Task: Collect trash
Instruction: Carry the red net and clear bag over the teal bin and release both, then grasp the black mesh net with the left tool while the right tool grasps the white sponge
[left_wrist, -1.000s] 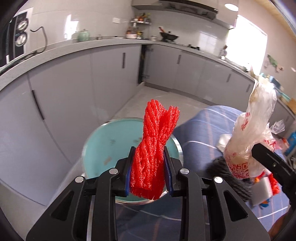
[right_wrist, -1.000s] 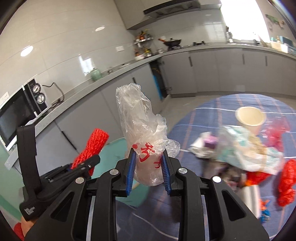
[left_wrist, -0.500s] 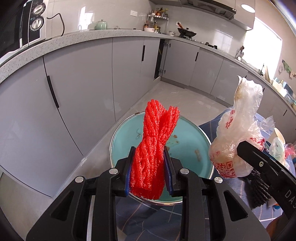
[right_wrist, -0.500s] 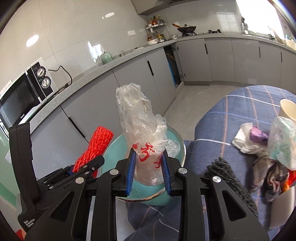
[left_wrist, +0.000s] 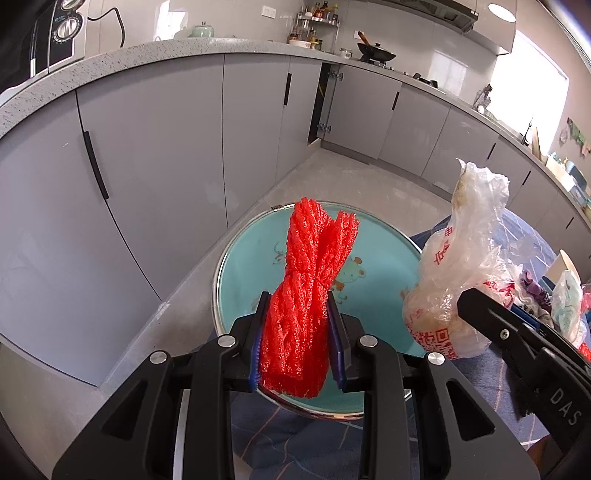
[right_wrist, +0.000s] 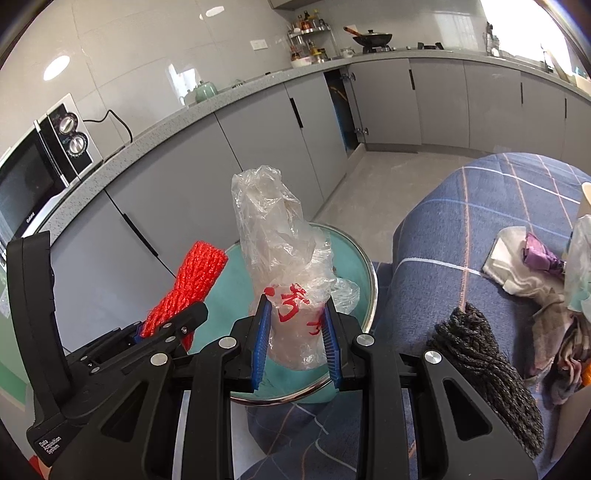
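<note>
My left gripper is shut on a bundle of red foam net and holds it upright over a round teal bin with a metal rim. My right gripper is shut on a crumpled clear plastic bag with red print and holds it over the same bin. The bag also shows at the right of the left wrist view, and the red net at the left of the right wrist view. The two grippers are side by side.
A table with a blue plaid cloth lies to the right, with a dark knitted piece, white tissue and purple wrapper and other litter. Grey kitchen cabinets and tiled floor lie beyond the bin.
Both grippers have moved left from over the table to above the teal bin, each still holding its item. The bin now fills the middle of both views.
</note>
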